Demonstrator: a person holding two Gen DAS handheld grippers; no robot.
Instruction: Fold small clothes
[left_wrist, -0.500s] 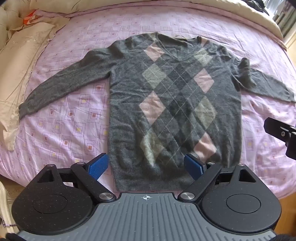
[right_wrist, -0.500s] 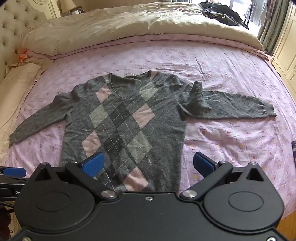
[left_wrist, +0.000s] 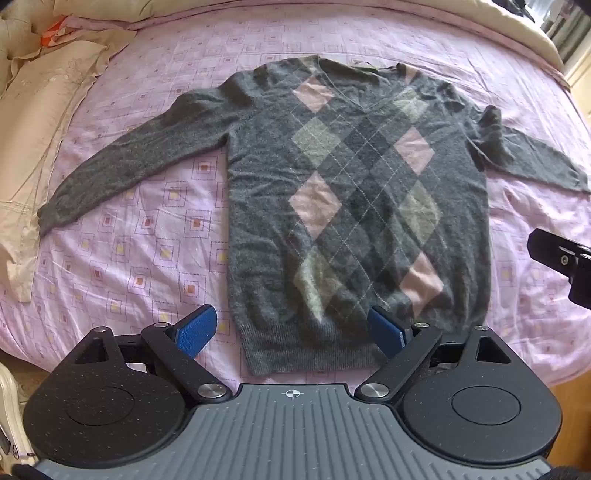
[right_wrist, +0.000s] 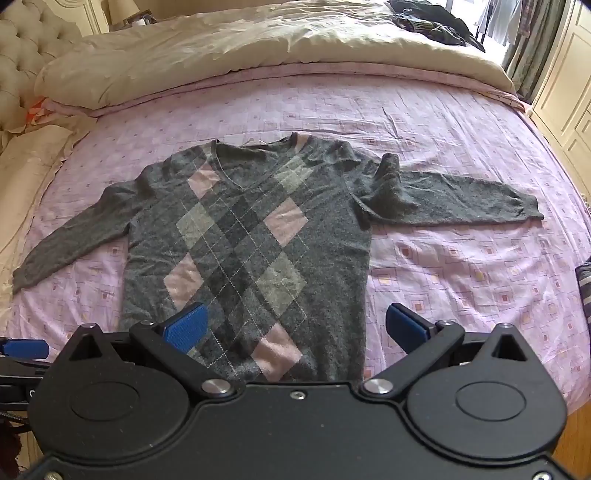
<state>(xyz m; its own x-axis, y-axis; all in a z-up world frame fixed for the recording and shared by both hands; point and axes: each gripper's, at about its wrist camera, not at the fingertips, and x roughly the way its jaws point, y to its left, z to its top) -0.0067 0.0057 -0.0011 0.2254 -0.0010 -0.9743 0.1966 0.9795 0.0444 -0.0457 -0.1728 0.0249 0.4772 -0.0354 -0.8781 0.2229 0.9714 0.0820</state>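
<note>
A grey argyle sweater (left_wrist: 354, 206) with pink and pale green diamonds lies flat, front up, on the pink patterned bedsheet (left_wrist: 147, 258), both sleeves spread out; it also shows in the right wrist view (right_wrist: 243, 236). Its right sleeve (right_wrist: 450, 199) has a bunched fold near the shoulder. My left gripper (left_wrist: 291, 332) is open and empty, hovering above the hem's left part. My right gripper (right_wrist: 295, 328) is open and empty above the hem's right part. The right gripper's body shows at the left view's right edge (left_wrist: 561, 262).
A cream duvet (right_wrist: 258, 48) is bunched at the far side of the bed. A beige pillowcase (left_wrist: 33, 122) lies at the left. Dark clothes (right_wrist: 432, 22) sit at the far right corner. A tufted headboard (right_wrist: 22, 74) is left; cupboards (right_wrist: 565, 92) right.
Both grippers have shifted slightly toward the sweater; the sweater sits a little lower and larger in both views. Both grippers stay open. The sweater has not moved.
</note>
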